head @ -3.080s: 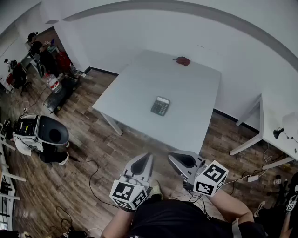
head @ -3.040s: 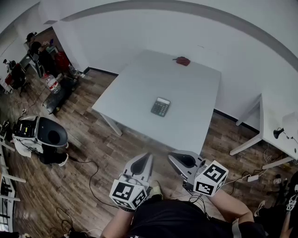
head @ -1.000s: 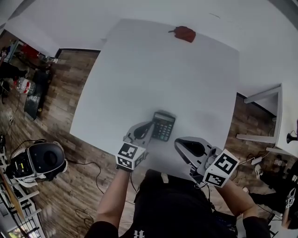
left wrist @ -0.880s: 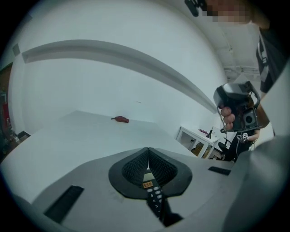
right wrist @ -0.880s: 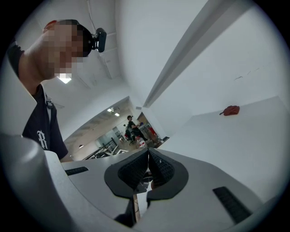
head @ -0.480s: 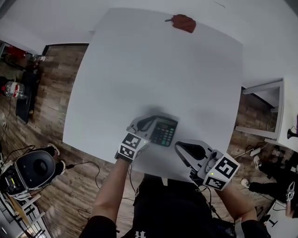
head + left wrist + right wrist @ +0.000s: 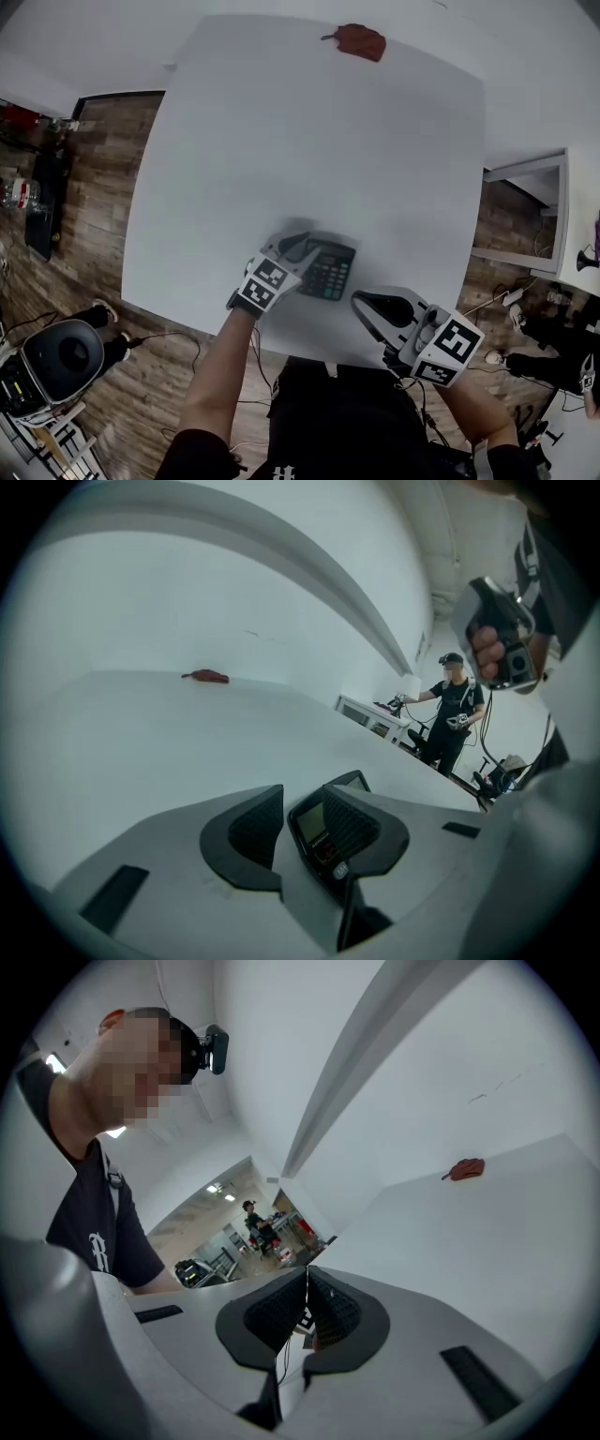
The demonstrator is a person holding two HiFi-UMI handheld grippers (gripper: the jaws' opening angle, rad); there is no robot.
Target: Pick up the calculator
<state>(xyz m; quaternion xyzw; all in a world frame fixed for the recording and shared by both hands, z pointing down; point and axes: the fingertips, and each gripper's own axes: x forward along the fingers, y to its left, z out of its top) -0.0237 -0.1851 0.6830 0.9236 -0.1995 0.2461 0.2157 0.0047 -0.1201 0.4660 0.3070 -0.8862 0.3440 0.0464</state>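
Note:
The dark calculator (image 7: pixel 328 270) lies flat near the front edge of the white table (image 7: pixel 309 141). My left gripper (image 7: pixel 292 246) is low at the calculator's left end, and its jaws are opening around it. In the left gripper view the calculator's (image 7: pixel 314 829) edge stands between the two pads, close against the right one and with a gap to the left one. My right gripper (image 7: pixel 367 302) hovers over the table's front edge, to the right of the calculator and apart from it. In the right gripper view its jaws (image 7: pixel 307 1283) meet with nothing between them.
A small red thing (image 7: pixel 357 40) lies at the table's far edge. A second white table (image 7: pixel 572 216) stands to the right, wooden floor around. In the left gripper view another person (image 7: pixel 452 714) stands behind a table in the background.
The left gripper has sunk to the calculator's left end, which now sits between its jaws. The right gripper has hardly moved. The table fills more of the head view.

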